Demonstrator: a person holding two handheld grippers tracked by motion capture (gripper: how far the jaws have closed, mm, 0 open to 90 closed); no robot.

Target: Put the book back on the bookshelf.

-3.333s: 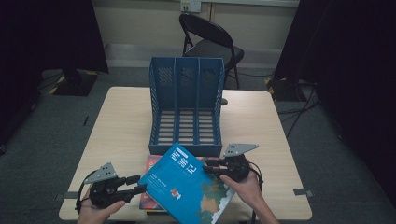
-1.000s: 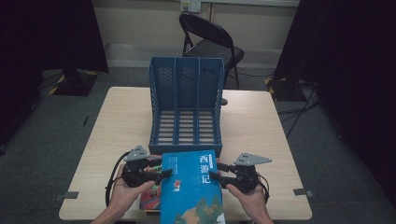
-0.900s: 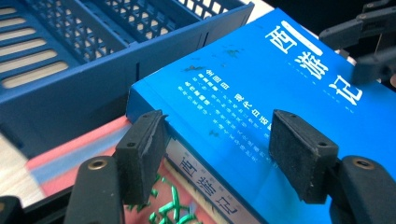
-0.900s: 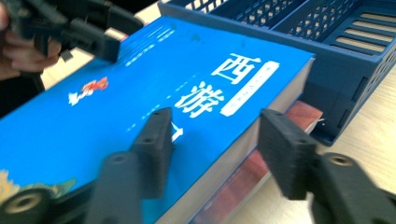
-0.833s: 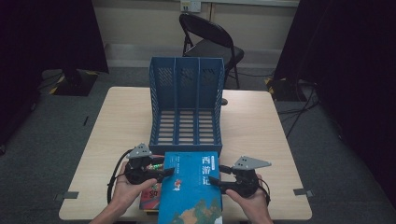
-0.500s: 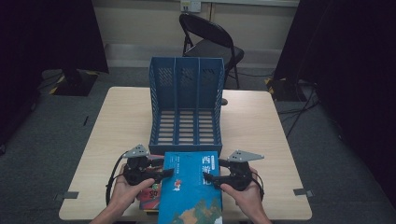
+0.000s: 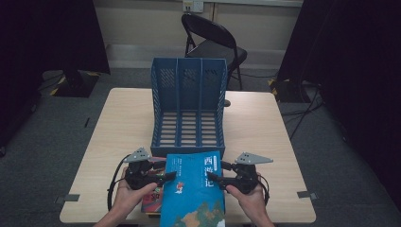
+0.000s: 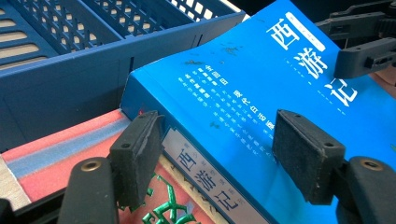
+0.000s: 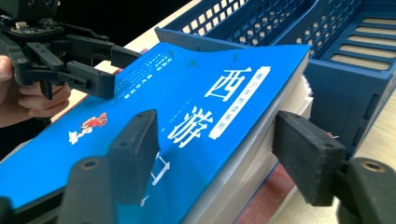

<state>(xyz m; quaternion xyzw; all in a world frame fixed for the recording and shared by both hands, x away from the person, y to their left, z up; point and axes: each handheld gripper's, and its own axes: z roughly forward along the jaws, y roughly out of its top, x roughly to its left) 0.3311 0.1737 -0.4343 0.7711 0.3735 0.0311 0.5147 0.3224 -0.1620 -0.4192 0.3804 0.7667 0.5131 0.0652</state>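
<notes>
A thick blue book [image 7: 191,189] with white characters on its cover hangs tilted between my two grippers, its far edge at the front lip of the blue file rack [image 7: 188,101]. My left gripper [image 7: 168,171] clamps the spine side, one pad on the cover and one under the book [image 8: 243,93]. My right gripper [image 7: 213,171] holds the page-edge side [image 9: 187,107]. Its jaws have just been closing, and the book is between them. A red book [image 7: 152,201] lies flat beneath.
The rack has three upright slots with slatted floors and stands at the middle of the wooden table [image 7: 127,123]. A black folding chair [image 7: 210,42] stands behind the table. Bare tabletop lies to the left and right of the rack.
The book has swung from a skewed pose to square with the rack, and both hands have shifted with it. The right gripper drew back briefly, then returned to the book's edge.
</notes>
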